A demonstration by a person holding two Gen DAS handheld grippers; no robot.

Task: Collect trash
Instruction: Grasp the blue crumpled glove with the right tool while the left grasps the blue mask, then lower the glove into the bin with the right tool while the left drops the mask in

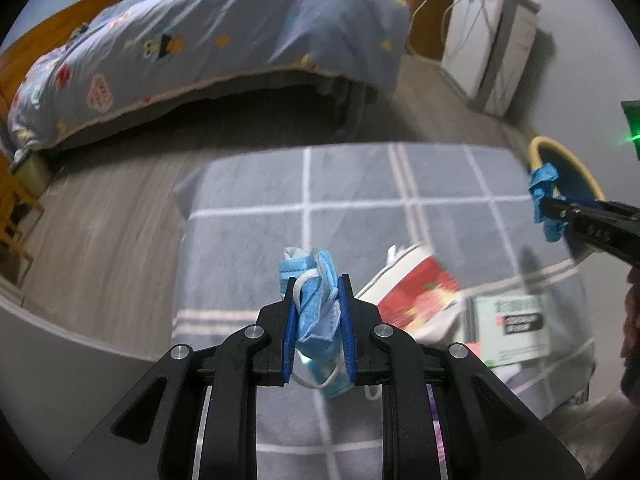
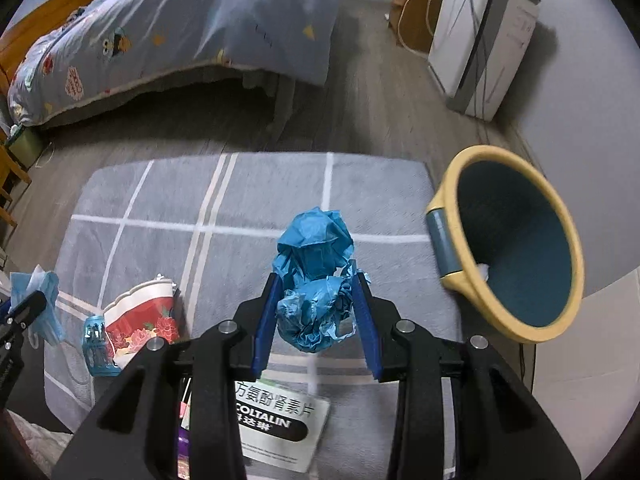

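Both fingers clamped, left (image 1: 318, 312) on mask (image 1: 316, 320), right (image 2: 316, 308) on paper wad (image 2: 314, 276), bin (image 2: 452, 236) nearly empty, cup (image 2: 140, 312), box (image 2: 280, 424) still left.

bin (image 2: 516, 240) right of rug (image 2: 256, 200), bed (image 2: 168, 28) behind

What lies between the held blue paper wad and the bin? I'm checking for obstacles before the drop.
Only bare grey blanket shows between the paper wad in the right gripper and the bin, in the right wrist view.
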